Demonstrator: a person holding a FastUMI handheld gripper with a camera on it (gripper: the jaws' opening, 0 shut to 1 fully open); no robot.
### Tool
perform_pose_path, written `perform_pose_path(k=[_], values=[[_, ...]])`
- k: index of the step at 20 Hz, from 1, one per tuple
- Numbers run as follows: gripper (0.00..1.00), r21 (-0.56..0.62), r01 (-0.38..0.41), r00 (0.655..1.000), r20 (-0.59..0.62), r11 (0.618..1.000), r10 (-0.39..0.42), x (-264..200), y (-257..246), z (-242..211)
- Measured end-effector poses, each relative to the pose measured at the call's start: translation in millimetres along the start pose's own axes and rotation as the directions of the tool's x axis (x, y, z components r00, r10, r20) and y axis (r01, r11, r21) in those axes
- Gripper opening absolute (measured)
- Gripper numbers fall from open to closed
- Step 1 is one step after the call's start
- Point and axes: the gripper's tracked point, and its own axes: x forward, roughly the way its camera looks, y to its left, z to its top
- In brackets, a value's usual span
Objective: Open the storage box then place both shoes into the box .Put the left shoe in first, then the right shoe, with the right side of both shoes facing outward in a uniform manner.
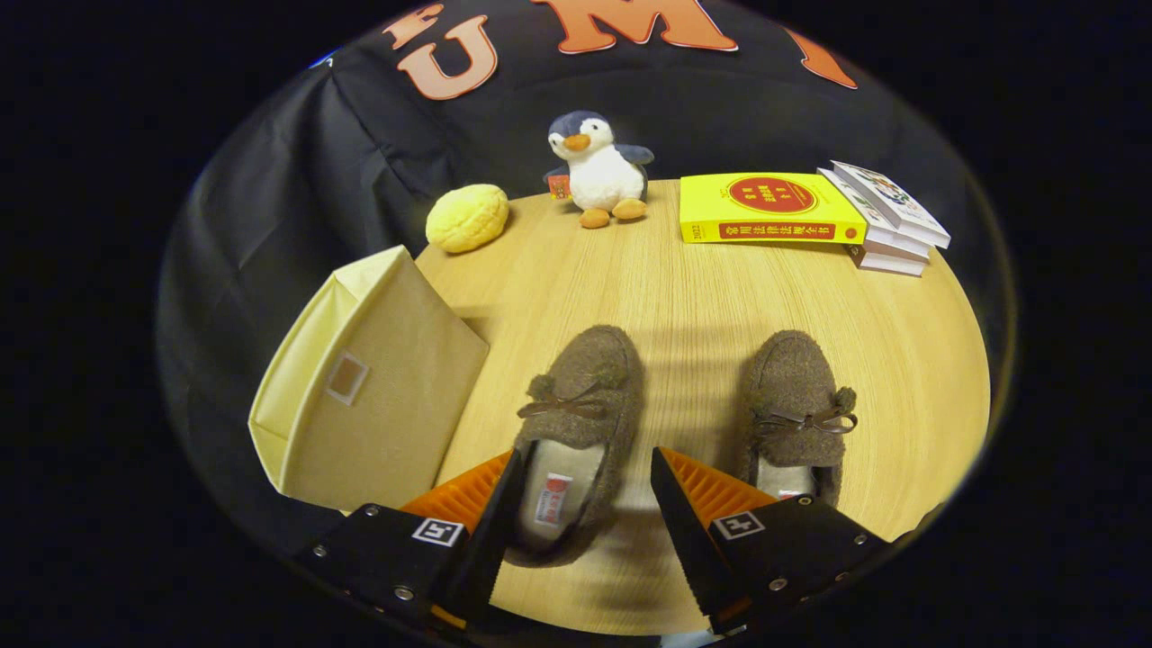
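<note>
Gripper view: fuzzy brown left shoe point(576, 423) lies between the spread, ungrasping fingers point(589, 481).

wooden table point(684, 297) | carried two slippers point(585, 405) point(796, 405) at centre | storage box point(378, 387) left of them | beyond them: bun-shaped toy point(466, 217), penguin plush point(598, 171), yellow book point(765, 209), book stack point(891, 225)

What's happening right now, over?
Gripper open, straddling left shoe's heel. Right shoe alongside. Storage box beside them, no opening showing. Nothing in the way.
</note>
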Motion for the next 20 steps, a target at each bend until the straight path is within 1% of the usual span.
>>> perform_pose_path(k=[3, 4, 5, 7, 9, 11, 12, 14, 17, 18, 20], values=[[0.78, -0.01, 0.042, 0.999, 0.001, 0.999, -0.042, 25.3, -13.1, -2.7], [0.75, -0.013, 0.07, 0.998, 0.008, 0.997, -0.07, 33.2, -20.3, -1.8], [0.73, -0.013, 0.084, 0.996, 0.009, 0.996, -0.084, 40.1, -24.7, -0.4], [0.69, 0.0, 0.097, 0.995, 0.012, 0.995, -0.097, 52.3, -26.2, 0.9], [0.61, 0.002, 0.107, 0.994, 0.009, 0.994, -0.107, 60.1, -26.9, 1.1], [0.5, 0.013, 0.102, 0.995, 0.008, 0.995, -0.102, 65.4, -22.5, 0.1], [0.42, 0.024, 0.1, 0.995, 0.009, 0.995, -0.1, 66.7, -20.0, 0.4], [0.32, 0.036, 0.093, 0.996, 0.01, 0.995, -0.093, 67.8, -17.7, 0.9], [0.21, 0.054, 0.095, 0.995, 0.013, 0.994, -0.096, 66.9, -18.8, 3.0], [0.14, 0.06, 0.098, 0.995, 0.015, 0.993, -0.099, 66.3, -20.3, 4.0], [0.06, 0.073, 0.118, 0.992, 0.028, 0.99, -0.12, 64.3, -24.7, 7.4]])
